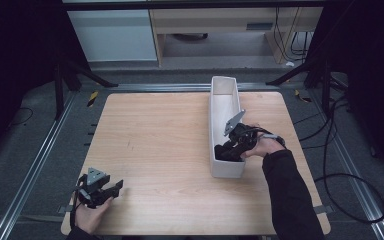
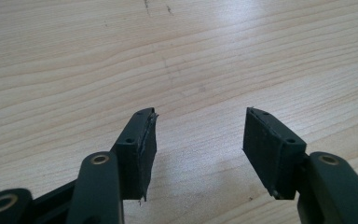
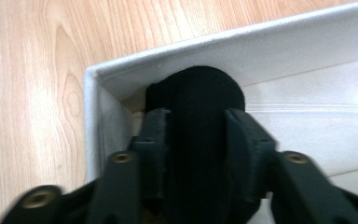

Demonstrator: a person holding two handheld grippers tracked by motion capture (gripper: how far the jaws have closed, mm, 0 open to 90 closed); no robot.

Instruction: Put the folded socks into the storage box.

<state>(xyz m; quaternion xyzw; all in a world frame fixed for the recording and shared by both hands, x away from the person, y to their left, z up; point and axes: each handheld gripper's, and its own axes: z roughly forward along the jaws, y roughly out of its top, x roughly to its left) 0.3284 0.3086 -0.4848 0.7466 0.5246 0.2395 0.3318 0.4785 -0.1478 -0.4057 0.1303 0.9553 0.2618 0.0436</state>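
A long white box [image 1: 223,85] stands lengthwise on the right half of the wooden table [image 1: 155,130]. In its near end lies a black rolled bundle [image 1: 222,153], soft and cloth-like. My right gripper [image 1: 230,145] reaches down into that end. In the right gripper view the black bundle [image 3: 196,88] sits in the corner of the box [image 3: 279,42], with the right gripper [image 3: 196,116] closed on its sides and both pads against it. My left gripper [image 1: 116,186] rests low over the table's near left corner, and its jaws [image 2: 199,126] stand open with bare wood [image 2: 168,46] between them.
The far part of the box interior [image 1: 223,107] looks bare. A cable [image 1: 330,150] trails off the table's right side to the floor. Metal rails [image 1: 35,165] and dark stands flank the table, and pale furniture [image 1: 112,35] stands beyond it.
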